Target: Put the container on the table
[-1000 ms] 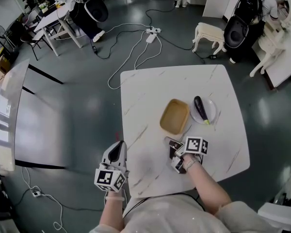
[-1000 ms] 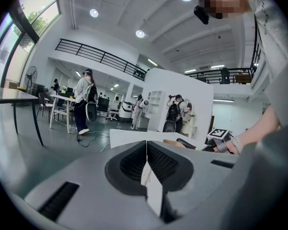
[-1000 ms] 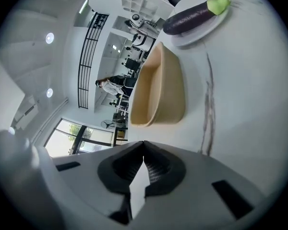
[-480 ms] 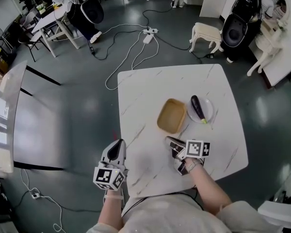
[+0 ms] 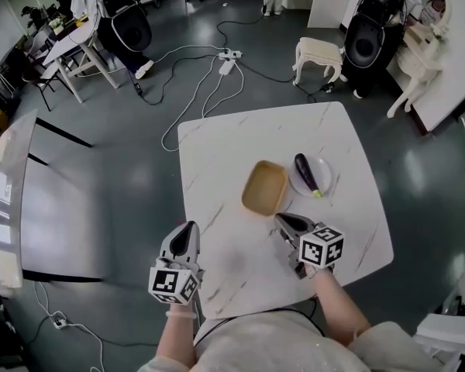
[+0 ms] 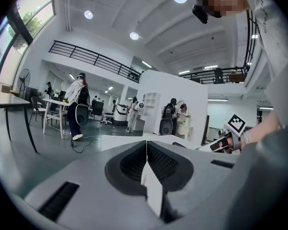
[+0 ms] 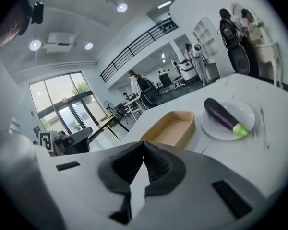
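An empty tan rectangular container (image 5: 264, 187) (image 7: 170, 128) sits near the middle of the white marble table (image 5: 349, 146). Right of it an eggplant (image 5: 307, 174) (image 7: 222, 115) lies on a small white plate (image 5: 325, 172) (image 7: 245, 118). My right gripper (image 5: 283, 221) (image 7: 144, 147) hovers just in front of the container, shut and empty, apart from it. My left gripper (image 5: 187, 232) (image 6: 146, 147) is shut with nothing in it, held at the table's front left edge.
Cables and a power strip (image 5: 226, 56) lie on the grey floor beyond the table. A white stool (image 5: 318, 54) and rolling chairs (image 5: 129, 26) stand farther back, with people at desks. A long grey table (image 5: 8, 184) runs along the left.
My right gripper has rolled at the wrist and risen, its marker cube now turned toward the camera. The left gripper has barely shifted. The container and plate stay put.
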`<act>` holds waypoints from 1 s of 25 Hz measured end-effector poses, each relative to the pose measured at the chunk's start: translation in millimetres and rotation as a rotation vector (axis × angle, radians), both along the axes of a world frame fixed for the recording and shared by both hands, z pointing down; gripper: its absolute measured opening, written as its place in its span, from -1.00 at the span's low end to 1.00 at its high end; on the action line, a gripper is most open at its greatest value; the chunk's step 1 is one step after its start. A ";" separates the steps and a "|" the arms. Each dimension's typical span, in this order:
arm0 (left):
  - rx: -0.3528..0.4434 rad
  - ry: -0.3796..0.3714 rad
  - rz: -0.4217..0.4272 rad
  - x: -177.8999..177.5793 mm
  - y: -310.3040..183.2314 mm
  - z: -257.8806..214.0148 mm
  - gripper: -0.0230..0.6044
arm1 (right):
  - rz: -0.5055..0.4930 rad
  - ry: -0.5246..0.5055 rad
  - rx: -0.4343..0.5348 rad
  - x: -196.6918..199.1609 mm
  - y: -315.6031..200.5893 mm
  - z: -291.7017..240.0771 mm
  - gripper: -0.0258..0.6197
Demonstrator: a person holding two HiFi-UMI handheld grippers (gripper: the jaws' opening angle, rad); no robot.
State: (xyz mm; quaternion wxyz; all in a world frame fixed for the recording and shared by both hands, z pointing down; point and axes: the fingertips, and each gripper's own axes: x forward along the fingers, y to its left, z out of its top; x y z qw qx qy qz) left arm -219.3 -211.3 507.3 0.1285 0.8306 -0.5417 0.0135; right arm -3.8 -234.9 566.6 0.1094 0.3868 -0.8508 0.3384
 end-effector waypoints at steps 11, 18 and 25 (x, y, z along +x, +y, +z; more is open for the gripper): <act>0.064 -0.021 0.023 16.6 -7.6 -25.8 -0.91 | 0.045 0.126 0.350 31.0 -5.4 -61.6 -0.90; 0.106 -0.025 0.011 21.0 -8.0 -40.5 -0.91 | 0.052 0.158 0.457 40.3 -2.2 -83.9 -0.90; 0.128 -0.024 -0.018 25.4 1.6 -48.9 -0.91 | 0.043 0.147 0.508 45.6 3.5 -95.9 -0.90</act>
